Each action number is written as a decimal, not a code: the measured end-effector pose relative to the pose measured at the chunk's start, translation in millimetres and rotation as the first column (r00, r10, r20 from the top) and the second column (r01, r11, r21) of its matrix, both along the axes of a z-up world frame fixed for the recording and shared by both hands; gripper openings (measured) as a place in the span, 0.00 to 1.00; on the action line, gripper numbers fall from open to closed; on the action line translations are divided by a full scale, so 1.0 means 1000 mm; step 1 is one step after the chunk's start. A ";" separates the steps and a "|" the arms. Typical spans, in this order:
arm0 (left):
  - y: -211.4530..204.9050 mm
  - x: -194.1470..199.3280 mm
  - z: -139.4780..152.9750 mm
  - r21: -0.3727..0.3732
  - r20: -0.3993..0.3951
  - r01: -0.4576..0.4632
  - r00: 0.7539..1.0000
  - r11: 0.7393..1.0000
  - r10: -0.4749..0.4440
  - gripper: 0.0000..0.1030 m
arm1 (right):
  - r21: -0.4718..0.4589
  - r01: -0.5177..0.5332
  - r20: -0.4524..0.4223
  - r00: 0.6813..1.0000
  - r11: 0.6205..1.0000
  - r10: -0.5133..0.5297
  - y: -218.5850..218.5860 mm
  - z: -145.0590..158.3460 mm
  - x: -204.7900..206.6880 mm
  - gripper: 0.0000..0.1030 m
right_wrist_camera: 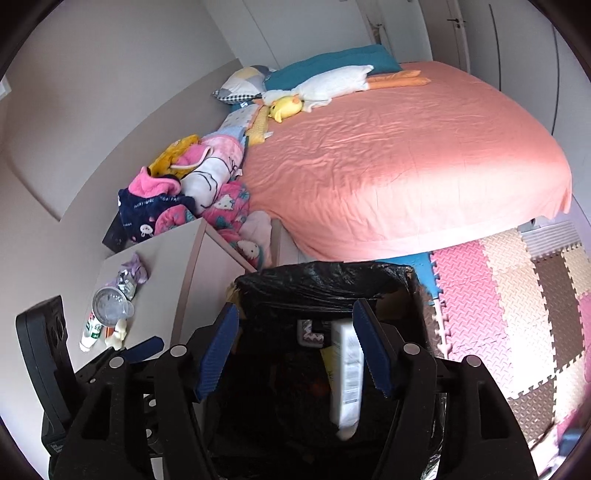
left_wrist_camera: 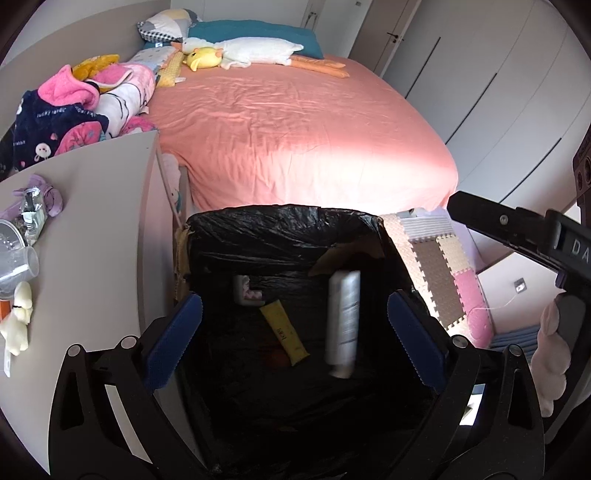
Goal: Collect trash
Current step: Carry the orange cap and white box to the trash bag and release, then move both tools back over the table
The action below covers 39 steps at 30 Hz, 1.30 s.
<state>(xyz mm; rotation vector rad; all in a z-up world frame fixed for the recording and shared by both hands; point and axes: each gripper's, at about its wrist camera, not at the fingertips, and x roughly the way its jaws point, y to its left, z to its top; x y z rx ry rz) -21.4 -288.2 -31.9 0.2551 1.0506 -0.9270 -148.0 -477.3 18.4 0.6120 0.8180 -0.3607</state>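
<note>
Each tool is built of black angular arms joined by round silver screws. The left tool (left_wrist_camera: 294, 317) and right tool (right_wrist_camera: 295, 347) are fitted with ribbed blue pads (left_wrist_camera: 173, 336).

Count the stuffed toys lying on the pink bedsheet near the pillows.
2. A long white goose lies along the head of the bed, against the teal pillow. A small yellow duck sits just before its head. More may be hidden in the clothes pile.

Black bin liner (left_wrist_camera: 280, 236), salmon-pink bedsheet (left_wrist_camera: 295, 129), white bottle (left_wrist_camera: 343, 321)
</note>
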 end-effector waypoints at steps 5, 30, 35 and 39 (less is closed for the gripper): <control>0.009 0.001 0.003 0.011 0.037 -0.020 0.999 1.000 0.020 0.94 | 0.013 -0.020 -0.009 1.000 1.000 0.020 0.006 -0.006 0.008 0.63; 0.106 0.041 -0.008 0.023 0.055 -0.260 0.965 0.965 0.258 0.94 | 0.032 -0.259 -0.032 0.965 0.965 0.259 0.087 -0.020 0.082 0.63; 0.128 0.049 -0.008 0.013 0.069 -0.313 0.948 0.950 0.311 0.94 | 0.039 -0.302 -0.041 0.952 0.953 0.303 0.106 -0.023 0.100 0.63; 0.145 0.056 -0.008 0.007 0.091 -0.353 0.932 0.935 0.351 0.94 | 0.036 -0.333 -0.043 0.942 0.942 0.334 0.120 -0.023 0.114 0.63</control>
